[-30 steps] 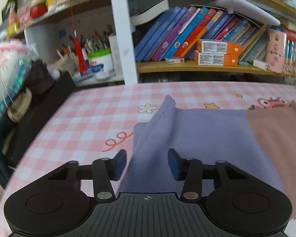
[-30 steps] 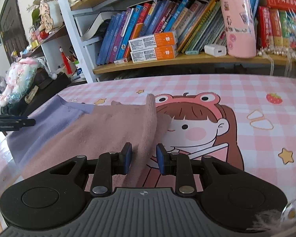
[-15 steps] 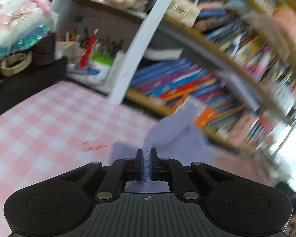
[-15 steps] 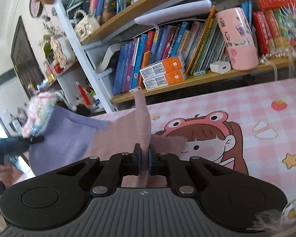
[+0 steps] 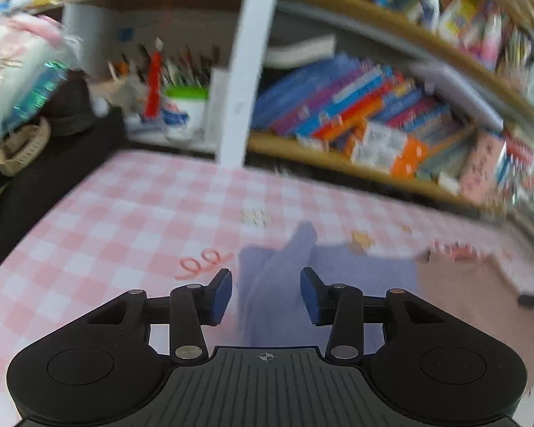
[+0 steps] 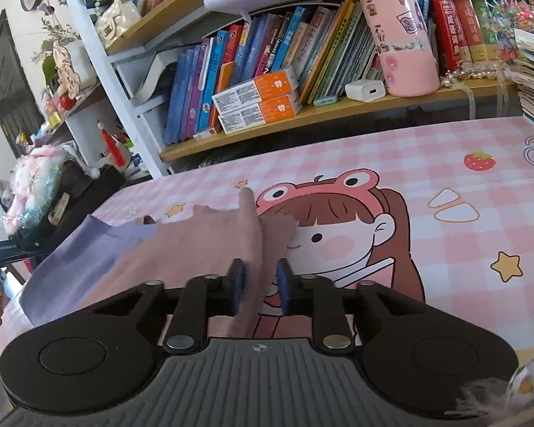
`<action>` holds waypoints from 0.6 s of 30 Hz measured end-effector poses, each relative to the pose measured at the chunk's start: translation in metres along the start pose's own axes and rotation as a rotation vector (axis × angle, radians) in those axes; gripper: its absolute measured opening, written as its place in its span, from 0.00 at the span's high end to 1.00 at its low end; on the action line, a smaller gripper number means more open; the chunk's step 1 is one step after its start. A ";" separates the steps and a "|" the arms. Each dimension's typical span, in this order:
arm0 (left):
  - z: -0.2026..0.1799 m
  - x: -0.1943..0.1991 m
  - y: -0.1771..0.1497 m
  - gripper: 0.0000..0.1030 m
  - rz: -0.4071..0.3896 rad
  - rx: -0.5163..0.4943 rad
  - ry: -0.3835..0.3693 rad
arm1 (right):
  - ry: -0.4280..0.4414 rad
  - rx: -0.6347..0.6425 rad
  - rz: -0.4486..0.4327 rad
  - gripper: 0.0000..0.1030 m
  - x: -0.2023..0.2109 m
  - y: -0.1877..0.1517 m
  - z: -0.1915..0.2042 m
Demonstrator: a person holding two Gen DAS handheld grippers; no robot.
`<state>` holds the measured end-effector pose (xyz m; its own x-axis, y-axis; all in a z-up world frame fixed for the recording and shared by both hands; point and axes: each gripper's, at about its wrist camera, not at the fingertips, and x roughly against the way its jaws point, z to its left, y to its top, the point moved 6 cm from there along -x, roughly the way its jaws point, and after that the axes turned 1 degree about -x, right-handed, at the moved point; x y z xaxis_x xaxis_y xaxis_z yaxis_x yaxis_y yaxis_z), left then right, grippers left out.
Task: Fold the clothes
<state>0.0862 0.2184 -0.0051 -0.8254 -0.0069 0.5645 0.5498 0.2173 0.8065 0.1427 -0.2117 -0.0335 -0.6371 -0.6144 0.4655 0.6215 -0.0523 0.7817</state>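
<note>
A two-tone garment, lilac at one end [image 5: 338, 270] and dusty pink at the other [image 6: 203, 242], lies on the pink checked tablecloth [image 5: 131, 220]. My left gripper [image 5: 266, 294] is open, its jaws astride a raised ridge of the lilac cloth without pinching it. My right gripper [image 6: 260, 286] is open a little, with a standing fold of the pink cloth between its pads; the cloth looks loose. The left view is blurred by motion.
A bookshelf with books [image 6: 252, 71], orange boxes [image 6: 256, 103] and a pink tumbler [image 6: 402, 42] runs along the table's far edge. A dark bag and plush bundle [image 6: 35, 192] sit at the left. The cartoon girl print [image 6: 338, 227] lies right of the garment.
Both grippers were shut on raised folds of the garment half a second ago; now both have opened and the cloth has dropped back onto the table. The left gripper has come down lower.
</note>
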 end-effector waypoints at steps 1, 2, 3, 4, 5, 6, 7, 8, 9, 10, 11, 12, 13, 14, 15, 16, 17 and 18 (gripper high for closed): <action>-0.001 -0.004 -0.001 0.60 0.025 -0.007 0.000 | 0.007 0.000 0.002 0.91 0.000 0.000 0.001; -0.002 -0.007 -0.002 0.62 0.047 -0.010 -0.004 | 0.012 0.001 0.001 0.92 0.000 0.000 0.001; -0.002 -0.009 -0.004 0.74 0.060 0.000 -0.022 | 0.013 0.003 0.000 0.92 0.001 0.001 0.001; -0.002 -0.012 -0.006 0.91 0.071 0.013 -0.039 | 0.015 0.004 -0.002 0.93 0.001 0.001 0.002; -0.001 -0.013 -0.008 0.96 0.074 0.036 -0.052 | 0.017 0.006 -0.004 0.94 0.002 0.001 0.002; -0.001 -0.012 -0.008 0.96 0.065 0.055 -0.065 | 0.019 0.008 -0.006 0.94 0.003 0.002 0.003; -0.002 -0.005 -0.005 0.96 0.020 0.066 -0.078 | 0.021 0.009 -0.007 0.94 0.004 0.002 0.003; -0.003 0.002 -0.002 0.96 -0.025 0.076 -0.090 | 0.022 0.011 -0.009 0.94 0.004 0.002 0.003; -0.003 0.009 0.001 0.96 -0.066 0.089 -0.103 | 0.024 0.012 -0.011 0.94 0.005 0.003 0.004; -0.001 0.010 0.000 0.96 -0.078 0.110 -0.113 | 0.026 0.015 -0.016 0.94 0.007 0.004 0.004; 0.003 0.004 -0.004 0.96 -0.049 0.116 -0.095 | 0.027 0.018 -0.023 0.94 0.008 0.005 0.005; 0.006 -0.002 -0.008 0.96 -0.015 0.119 -0.077 | 0.024 0.019 -0.021 0.94 0.008 0.004 0.005; 0.008 -0.010 -0.014 0.95 0.027 0.109 -0.060 | 0.019 0.019 -0.012 0.94 0.006 0.003 0.004; 0.010 -0.014 -0.018 0.92 0.041 0.111 -0.056 | 0.013 0.019 -0.003 0.94 0.003 0.002 0.003; 0.012 -0.014 -0.019 0.91 0.027 0.132 -0.065 | 0.008 0.018 0.006 0.94 0.001 0.001 0.003; 0.013 -0.012 -0.019 0.90 0.011 0.154 -0.081 | 0.002 0.018 0.015 0.94 -0.001 -0.001 0.002; 0.015 -0.008 -0.018 0.88 -0.011 0.179 -0.109 | 0.000 0.015 0.023 0.94 -0.002 -0.002 0.001; 0.016 -0.003 -0.017 0.86 -0.027 0.192 -0.125 | 0.001 0.009 0.026 0.94 -0.003 -0.002 0.000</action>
<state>0.0775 0.2300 -0.0238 -0.8558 0.1032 0.5070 0.5024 0.4001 0.7665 0.1431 -0.2098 -0.0363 -0.6202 -0.6165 0.4851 0.6336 -0.0290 0.7731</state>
